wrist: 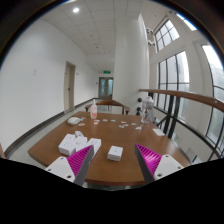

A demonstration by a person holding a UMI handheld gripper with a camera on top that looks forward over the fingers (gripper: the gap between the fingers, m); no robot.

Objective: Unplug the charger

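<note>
While the tongs hang wide open over the near edge of the table, holding nothing, a small white block lies on the table between their pads, likely the charger, though no cable or socket can be made out. A white box sits toward the left edge; small items and a bottle stand at the far end. A charger should be light, rigid and smooth; grip its flat sides squarely.
</note>
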